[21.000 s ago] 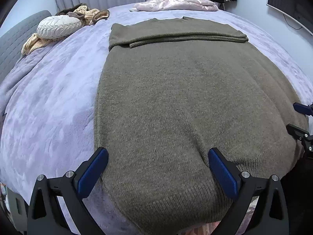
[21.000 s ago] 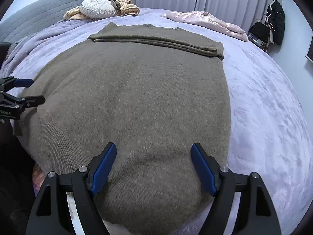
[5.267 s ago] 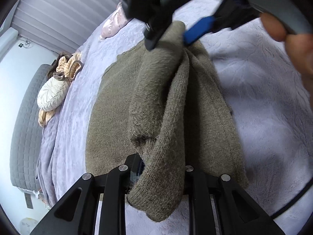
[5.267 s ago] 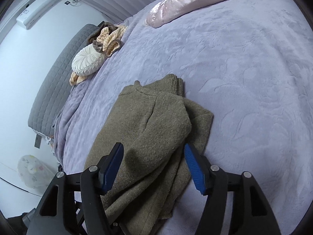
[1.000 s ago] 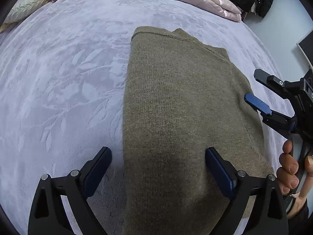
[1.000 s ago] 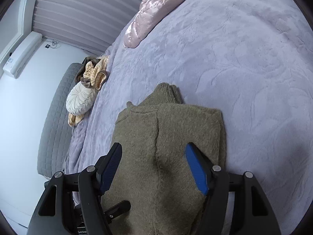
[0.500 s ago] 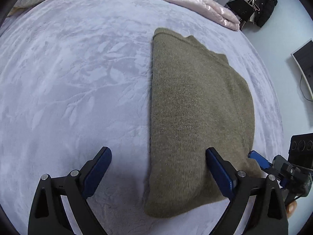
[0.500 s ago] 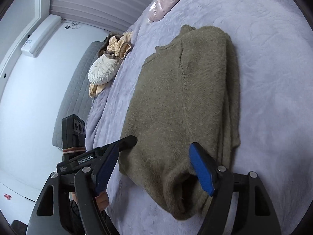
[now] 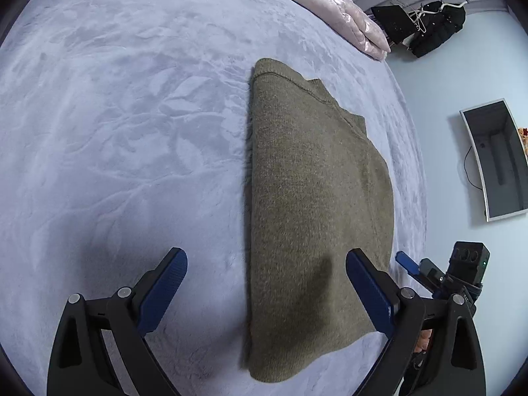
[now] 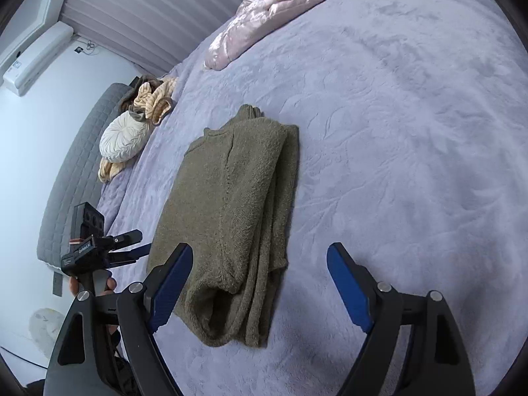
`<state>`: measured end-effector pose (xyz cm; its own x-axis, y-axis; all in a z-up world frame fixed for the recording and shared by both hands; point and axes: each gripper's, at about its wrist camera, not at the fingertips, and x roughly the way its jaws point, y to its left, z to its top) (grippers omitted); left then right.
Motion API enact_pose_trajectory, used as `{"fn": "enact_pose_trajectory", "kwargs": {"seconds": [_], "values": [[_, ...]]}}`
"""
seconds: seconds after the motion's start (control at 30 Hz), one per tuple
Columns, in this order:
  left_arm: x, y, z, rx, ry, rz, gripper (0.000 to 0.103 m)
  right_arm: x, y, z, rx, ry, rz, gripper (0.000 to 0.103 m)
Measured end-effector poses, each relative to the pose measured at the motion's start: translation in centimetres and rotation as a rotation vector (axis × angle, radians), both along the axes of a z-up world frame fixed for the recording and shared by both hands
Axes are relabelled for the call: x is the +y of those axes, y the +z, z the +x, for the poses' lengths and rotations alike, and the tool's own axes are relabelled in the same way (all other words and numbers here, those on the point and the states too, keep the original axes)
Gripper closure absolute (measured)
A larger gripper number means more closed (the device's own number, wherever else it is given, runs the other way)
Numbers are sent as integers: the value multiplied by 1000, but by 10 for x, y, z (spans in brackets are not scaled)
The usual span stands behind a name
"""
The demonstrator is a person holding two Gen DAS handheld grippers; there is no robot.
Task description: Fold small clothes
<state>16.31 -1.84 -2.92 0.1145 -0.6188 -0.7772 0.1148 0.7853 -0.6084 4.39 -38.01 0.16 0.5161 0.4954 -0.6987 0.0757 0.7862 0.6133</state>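
Note:
An olive knitted sweater [image 9: 316, 198] lies folded into a long narrow stack on the lilac bedspread [image 9: 115, 132]. My left gripper [image 9: 267, 288] hovers open over its near end, the right finger above the knit and the left finger above bare bedspread. In the right wrist view the sweater [image 10: 237, 204] shows its layered edge. My right gripper [image 10: 259, 283] hangs above that near end, its jaws opening, and neither pad touches the cloth. Each gripper shows in the other's view: the right gripper [image 9: 409, 264] and the left gripper [image 10: 142, 241], held in a hand.
A pink satin quilt [image 10: 280, 10] lies at the far side of the bed. A round white pillow [image 10: 123, 138] and beige garments [image 10: 155, 99] rest against the grey headboard [image 10: 76, 178]. A monitor [image 9: 498, 165] hangs on the wall; dark clothes [image 9: 435, 26] hang beyond.
Both grippers have drawn back from the sweater, which stays flat on the bed. The left one slid off to the sweater's left side. The right jaws have widened.

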Motion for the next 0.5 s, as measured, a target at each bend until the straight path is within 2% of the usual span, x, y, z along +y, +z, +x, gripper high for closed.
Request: {"fn": "enact_pose_trajectory", "kwargs": {"seconds": [0.27,0.33,0.43,0.5], "values": [[-37,-27,29,51,-75,-55,5,20,-49,58,86,67,122,17],[-45,-29,32,44,-98,-52,1,29,-58,66,100,86,111,17],[-56,-29,37,6,-135,-25,1,42,-60,74,66,114,84,17],[-64,-28,40,-22,-158,-8,2,51,-58,78,43,127,55,28]]}}
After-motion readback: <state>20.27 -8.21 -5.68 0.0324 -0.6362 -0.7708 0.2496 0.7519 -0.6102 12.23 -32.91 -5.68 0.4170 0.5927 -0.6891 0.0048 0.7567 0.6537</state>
